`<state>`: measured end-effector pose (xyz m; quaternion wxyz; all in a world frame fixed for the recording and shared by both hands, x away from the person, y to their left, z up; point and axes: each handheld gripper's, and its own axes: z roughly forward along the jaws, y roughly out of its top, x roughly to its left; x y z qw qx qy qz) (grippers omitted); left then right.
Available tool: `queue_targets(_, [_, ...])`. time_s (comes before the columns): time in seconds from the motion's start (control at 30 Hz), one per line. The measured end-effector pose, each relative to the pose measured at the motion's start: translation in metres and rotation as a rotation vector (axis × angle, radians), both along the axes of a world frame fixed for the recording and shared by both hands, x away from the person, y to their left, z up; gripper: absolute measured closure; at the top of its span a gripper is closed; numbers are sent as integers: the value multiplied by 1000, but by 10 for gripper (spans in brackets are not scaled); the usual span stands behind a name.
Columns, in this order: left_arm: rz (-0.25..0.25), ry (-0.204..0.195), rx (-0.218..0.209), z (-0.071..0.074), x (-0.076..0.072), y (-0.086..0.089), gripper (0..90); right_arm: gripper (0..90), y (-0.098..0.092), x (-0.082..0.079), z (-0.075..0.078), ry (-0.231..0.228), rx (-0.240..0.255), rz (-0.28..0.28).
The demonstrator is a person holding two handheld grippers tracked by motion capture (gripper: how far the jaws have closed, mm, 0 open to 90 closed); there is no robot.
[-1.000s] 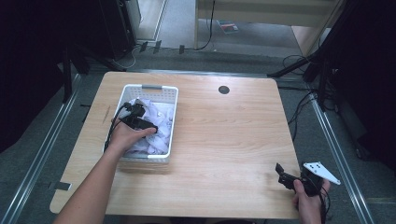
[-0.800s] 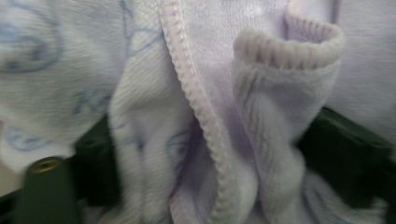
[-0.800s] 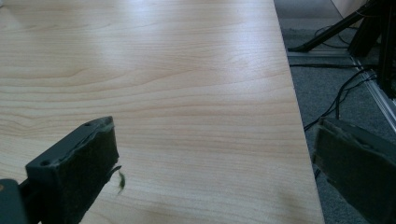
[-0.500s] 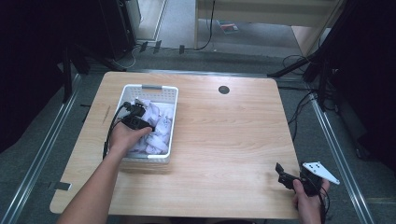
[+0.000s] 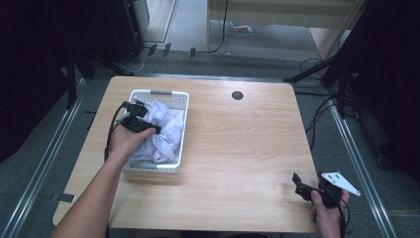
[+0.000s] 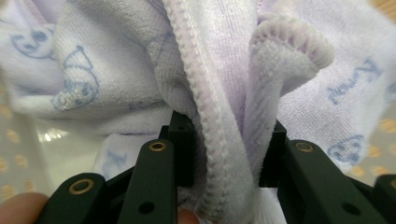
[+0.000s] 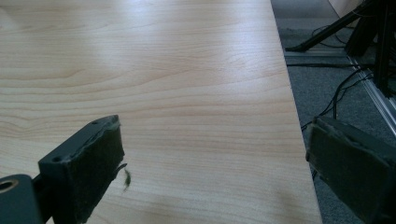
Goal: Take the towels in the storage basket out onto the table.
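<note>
Table (image 5: 237, 148): light wooden top on a grey floor, seen whole in the high view. A round dark grommet (image 5: 237, 95) sits near its far edge.
Basket (image 5: 184, 116): white slatted plastic, rectangular, on the left half of the table, long axis running away from the person.
Towel (image 5: 166, 131): white to pale lilac terry cloth, crumpled inside the basket. The high view shows only its bunched outline. The left gripper view resolves the looped pile, a stitched hem and small blue printed figures on the towel (image 6: 299, 88).
Left gripper (image 5: 141, 125): held by the left hand (image 5: 126, 141) over the basket's left side in the high view, with a cable trailing toward the person. In the left gripper view the left gripper (image 6: 226, 158) has both black jaws pressed against a thick fold of towel that fills the space between them; it is clamped on the cloth.
Right gripper (image 5: 302, 183): held by the right hand (image 5: 324, 210) at the table's near right corner, well apart from the basket, grey plate on top. The right gripper view shows the right gripper (image 7: 212, 172) with jaws set wide apart, bare wood and the table's right edge between them, nothing held.
Jaw pads: worn foam with frayed fibres on the pad (image 7: 100, 165), a detail the high view cannot show.
</note>
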<state>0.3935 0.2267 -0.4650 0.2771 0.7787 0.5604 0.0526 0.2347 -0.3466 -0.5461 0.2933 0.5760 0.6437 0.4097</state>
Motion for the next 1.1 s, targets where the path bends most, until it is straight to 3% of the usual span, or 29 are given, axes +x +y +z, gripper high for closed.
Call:
queue_targets(0.43, [-6,-83,-15,45,-5,4,678,52,1,0,0,3,-3,-6])
queue_targets(0.77, [4,-104,-13,72,-3,5,678,57,1,0,0,2,-3,-6])
queue_targets(1.1, [-12,-121,23,95,-2,-2,678,55,1,-1,0,-4,-8,-5])
